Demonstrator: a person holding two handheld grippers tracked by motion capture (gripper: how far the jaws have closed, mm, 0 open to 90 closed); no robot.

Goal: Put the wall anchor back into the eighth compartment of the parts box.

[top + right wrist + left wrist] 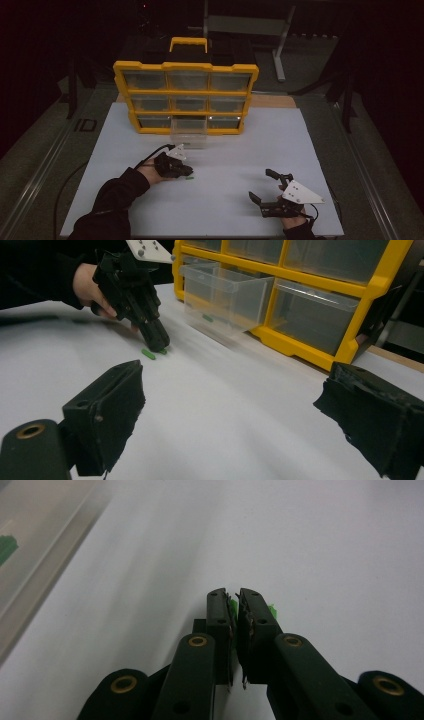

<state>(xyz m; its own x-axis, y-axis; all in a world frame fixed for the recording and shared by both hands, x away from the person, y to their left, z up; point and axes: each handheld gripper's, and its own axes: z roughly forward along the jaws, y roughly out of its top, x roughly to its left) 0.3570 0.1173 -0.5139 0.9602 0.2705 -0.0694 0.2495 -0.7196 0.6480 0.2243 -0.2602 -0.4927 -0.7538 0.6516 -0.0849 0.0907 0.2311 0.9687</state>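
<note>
my left tongs are tip-down on the white table, jaws clamped on a small green plastic piece that pokes out at the right jaw's edge. a second green piece lies loose on the table just beside the tips. my right tongs sit idle near my edge of the table, jaws wide apart, nothing between them. the clear drawer is pulled out of the yellow organizer's bottom row, with a green piece already lying in it. my read: pick done, not yet lifted; left to do: carry it to the drawer, drop it, then the loose one.
</note>
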